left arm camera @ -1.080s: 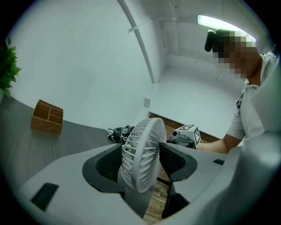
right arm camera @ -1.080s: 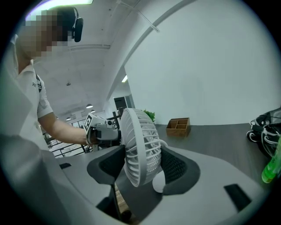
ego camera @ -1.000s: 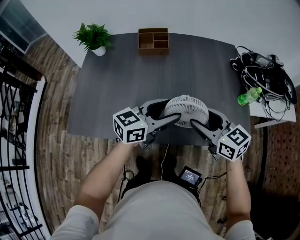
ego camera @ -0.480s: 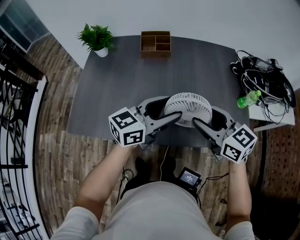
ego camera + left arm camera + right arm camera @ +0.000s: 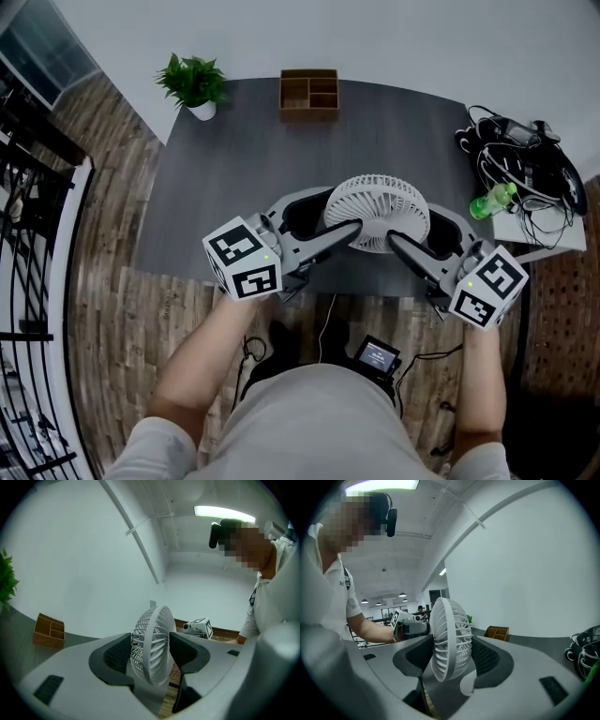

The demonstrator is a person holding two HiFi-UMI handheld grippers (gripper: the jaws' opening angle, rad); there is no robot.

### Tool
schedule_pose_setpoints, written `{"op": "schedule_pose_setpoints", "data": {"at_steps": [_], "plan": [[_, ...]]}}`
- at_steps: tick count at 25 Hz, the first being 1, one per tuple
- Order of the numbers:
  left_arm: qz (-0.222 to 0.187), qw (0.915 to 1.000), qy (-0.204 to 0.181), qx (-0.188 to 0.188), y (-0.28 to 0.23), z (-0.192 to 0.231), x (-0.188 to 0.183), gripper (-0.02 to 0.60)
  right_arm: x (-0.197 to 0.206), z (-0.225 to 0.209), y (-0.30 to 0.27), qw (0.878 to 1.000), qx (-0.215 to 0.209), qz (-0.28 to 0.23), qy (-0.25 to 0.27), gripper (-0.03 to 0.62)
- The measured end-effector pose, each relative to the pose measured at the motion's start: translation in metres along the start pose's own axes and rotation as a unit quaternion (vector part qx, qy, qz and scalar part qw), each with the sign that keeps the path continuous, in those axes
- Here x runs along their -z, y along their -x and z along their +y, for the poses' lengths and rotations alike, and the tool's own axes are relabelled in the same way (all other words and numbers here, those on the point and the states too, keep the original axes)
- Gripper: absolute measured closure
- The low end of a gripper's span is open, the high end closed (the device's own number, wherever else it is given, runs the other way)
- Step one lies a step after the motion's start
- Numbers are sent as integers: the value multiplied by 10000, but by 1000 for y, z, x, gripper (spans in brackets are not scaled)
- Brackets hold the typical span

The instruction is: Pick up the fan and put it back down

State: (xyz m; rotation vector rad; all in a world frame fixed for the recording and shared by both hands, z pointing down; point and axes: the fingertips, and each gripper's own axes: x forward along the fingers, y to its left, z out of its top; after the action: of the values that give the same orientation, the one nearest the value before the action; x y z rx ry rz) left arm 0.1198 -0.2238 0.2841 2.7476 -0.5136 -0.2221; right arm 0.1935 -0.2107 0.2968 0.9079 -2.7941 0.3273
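Observation:
A white round-caged fan (image 5: pixel 377 211) hangs in the air above the near edge of the dark grey table (image 5: pixel 234 159), held edge-on from both sides. My left gripper (image 5: pixel 339 214) is shut on its left rim, my right gripper (image 5: pixel 417 225) on its right rim. In the left gripper view the fan (image 5: pixel 152 644) stands upright between the dark ribbed pads of the left gripper (image 5: pixel 150 653), which press on its cage. The right gripper view shows the same for the fan (image 5: pixel 450 639) in the right gripper (image 5: pixel 450 656). The fan's base is hidden by the jaws.
A potted plant (image 5: pixel 192 80) and a wooden organiser (image 5: pixel 308 92) stand at the table's far edge. To the right, a white side table carries a green bottle (image 5: pixel 490 200) and a tangle of black cables (image 5: pixel 525 155). A small device (image 5: pixel 377 354) lies on the floor below me.
Both grippers have risen together with the fan between them; the fan looks larger and higher over the table than a second ago.

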Motion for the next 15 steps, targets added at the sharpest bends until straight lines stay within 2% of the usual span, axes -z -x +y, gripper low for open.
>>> {"op": "schedule_pose_setpoints", "data": {"at_steps": [7,15], "plan": [[-365,9992,-155,49,6,-17,-35,305,-30,12,7,9996,-100,-252,69,333],[-589,9976,-374,-14,17,-27,-61,305,-60,27,7,9986,-149,-423,267,333]]}}
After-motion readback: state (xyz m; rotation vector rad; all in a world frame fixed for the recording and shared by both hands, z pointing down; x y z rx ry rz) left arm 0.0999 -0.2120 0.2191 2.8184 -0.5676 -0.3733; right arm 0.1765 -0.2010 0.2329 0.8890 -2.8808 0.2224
